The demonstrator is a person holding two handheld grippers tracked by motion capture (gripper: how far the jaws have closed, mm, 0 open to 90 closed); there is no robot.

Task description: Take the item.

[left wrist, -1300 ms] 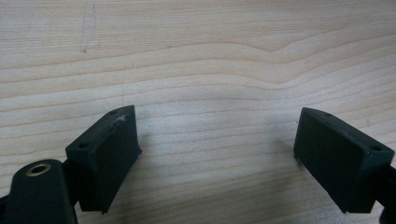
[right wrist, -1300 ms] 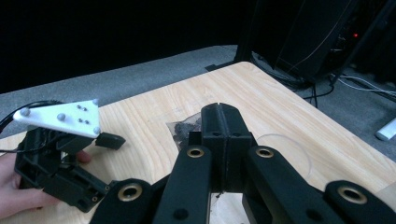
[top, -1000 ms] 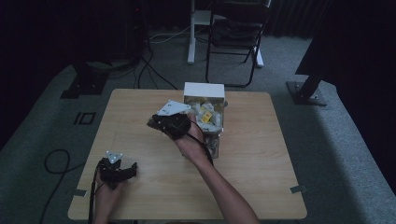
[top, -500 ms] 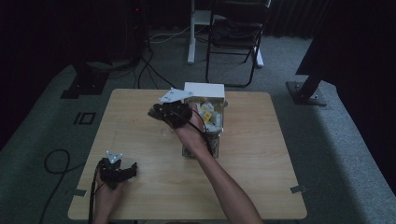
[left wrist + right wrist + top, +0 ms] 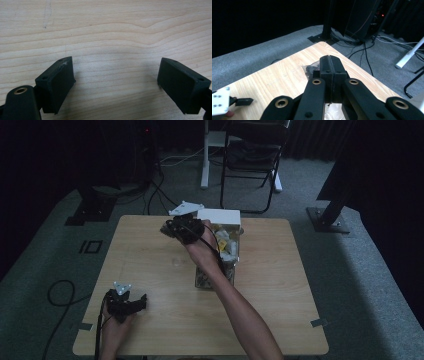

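Packet [image 5: 310, 69], clear with dark contents, sits just past the right gripper's [image 5: 331, 58] clenched jaws (pinched or lying on the table [image 5: 274, 77], I cannot tell). The high view is too dim to show it. The left gripper [image 5: 116, 60] gapes over bare wood. The right gripper has moved toward the far edge since a second ago.

A light wooden table [image 5: 150, 250] is set on grey carpet [image 5: 370, 270] in a dimly lit room whose far side is lost in darkness. A black folding chair [image 5: 252, 157] and a white stand leg [image 5: 206, 155] are placed beyond it, and black cables [image 5: 160, 190] are strewn across the floor.
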